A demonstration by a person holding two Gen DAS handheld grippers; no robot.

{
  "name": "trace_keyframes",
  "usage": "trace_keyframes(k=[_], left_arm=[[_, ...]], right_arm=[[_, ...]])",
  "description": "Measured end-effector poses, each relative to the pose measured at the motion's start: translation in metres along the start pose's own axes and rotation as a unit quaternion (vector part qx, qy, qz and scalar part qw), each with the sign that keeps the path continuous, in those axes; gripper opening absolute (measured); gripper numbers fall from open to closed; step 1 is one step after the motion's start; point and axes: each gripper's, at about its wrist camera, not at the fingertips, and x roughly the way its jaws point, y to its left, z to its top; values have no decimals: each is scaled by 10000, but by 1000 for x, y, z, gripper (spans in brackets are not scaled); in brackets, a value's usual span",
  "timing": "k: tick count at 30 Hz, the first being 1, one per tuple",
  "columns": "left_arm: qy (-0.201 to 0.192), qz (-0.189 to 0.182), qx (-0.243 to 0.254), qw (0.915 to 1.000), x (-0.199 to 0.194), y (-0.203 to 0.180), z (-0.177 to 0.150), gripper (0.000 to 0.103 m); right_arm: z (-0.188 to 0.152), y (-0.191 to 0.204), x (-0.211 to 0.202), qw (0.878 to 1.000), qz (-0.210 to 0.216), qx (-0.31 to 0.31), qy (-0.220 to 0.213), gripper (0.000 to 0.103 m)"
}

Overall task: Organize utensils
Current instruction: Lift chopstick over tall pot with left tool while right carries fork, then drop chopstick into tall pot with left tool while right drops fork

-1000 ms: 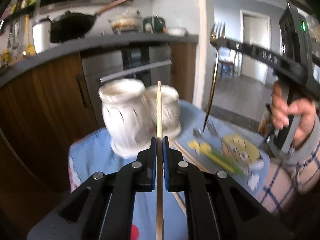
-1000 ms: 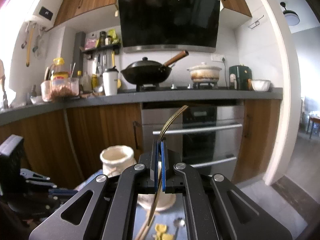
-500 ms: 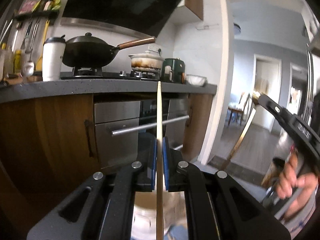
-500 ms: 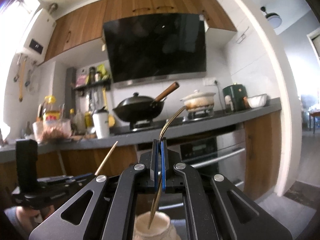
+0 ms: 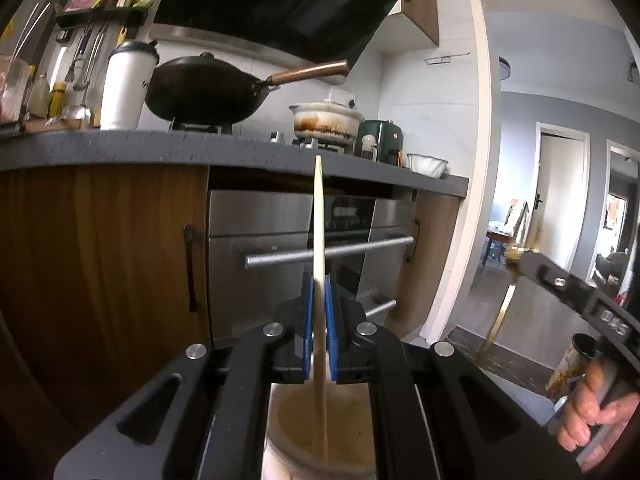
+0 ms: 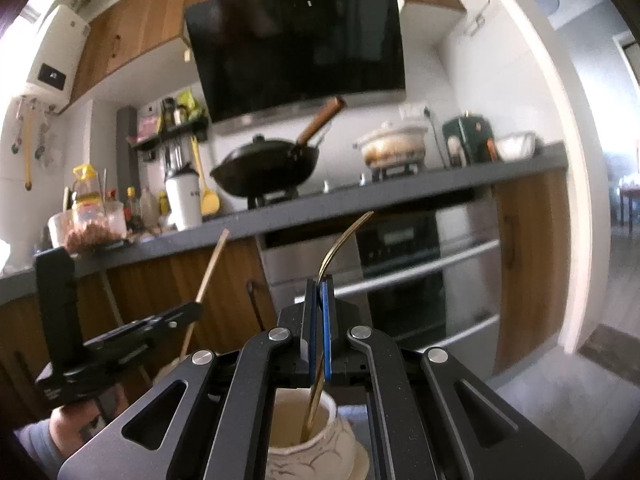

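My left gripper is shut on a pale wooden chopstick held upright; its lower end reaches inside a cream ceramic holder right below the jaws. My right gripper is shut on a gold fork, tines up; its handle end dips into a second cream ribbed ceramic holder. The left gripper and its chopstick show at the left of the right wrist view. The right gripper's arm and the fork's gold handle show at the right of the left wrist view.
A dark kitchen counter runs behind, with a black wok, a white pot and a white tumbler. A steel oven and wooden cabinets stand below it. A doorway opens at the right.
Both grippers rose, tilted upright and then lowered over the two holders. The chopstick's lower end and the fork's handle end now sit inside the holders' mouths.
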Motion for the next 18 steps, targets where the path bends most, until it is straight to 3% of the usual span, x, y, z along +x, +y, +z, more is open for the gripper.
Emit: trace_keyframes(k=[14,17,18], left_arm=[[21,285,167,9995,-35,0,-22,6],[83,276,121,9995,-34,1,-21,8],[95,295,117,9995,-35,2,-21,13]], right_arm=[[-20,3,18,9992,-80,-102,377,3],[-20,3,19,9991,-119,-117,386,3],[-20,3,19,9991,-130,-114,396,4]])
